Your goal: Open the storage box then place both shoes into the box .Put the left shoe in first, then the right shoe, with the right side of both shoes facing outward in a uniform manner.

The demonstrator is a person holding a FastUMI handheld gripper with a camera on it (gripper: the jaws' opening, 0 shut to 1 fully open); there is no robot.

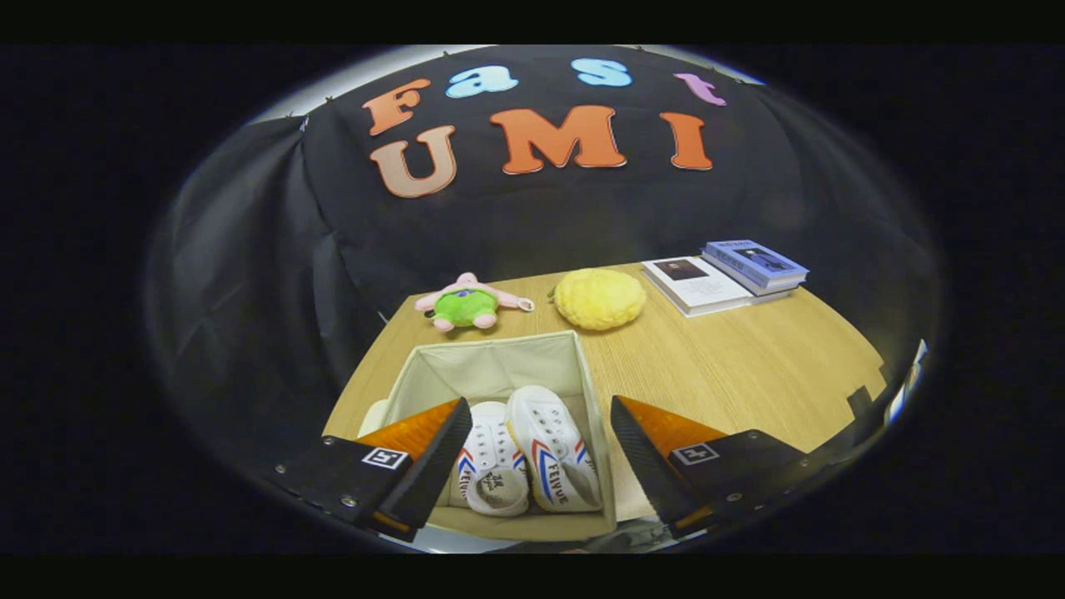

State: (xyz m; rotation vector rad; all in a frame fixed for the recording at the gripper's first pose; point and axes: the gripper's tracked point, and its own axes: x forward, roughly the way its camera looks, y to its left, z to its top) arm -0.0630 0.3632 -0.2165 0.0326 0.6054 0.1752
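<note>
Gripper view shows the claw (532, 466) wide and empty above the box (491, 366), both shoes (524, 453) inside, so lift straight up without snagging the rim.

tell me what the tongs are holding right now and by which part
Nothing: the tongs stand open above the storage box, both shoes lying inside it.

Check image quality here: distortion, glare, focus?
Gripper view: strong fisheye, the table edge bows; the open gripper fingers loom large over the storage box; both shoes inside read sharp; lighting even, no hard glare; the books look softer and compressed toward the rim.
</note>
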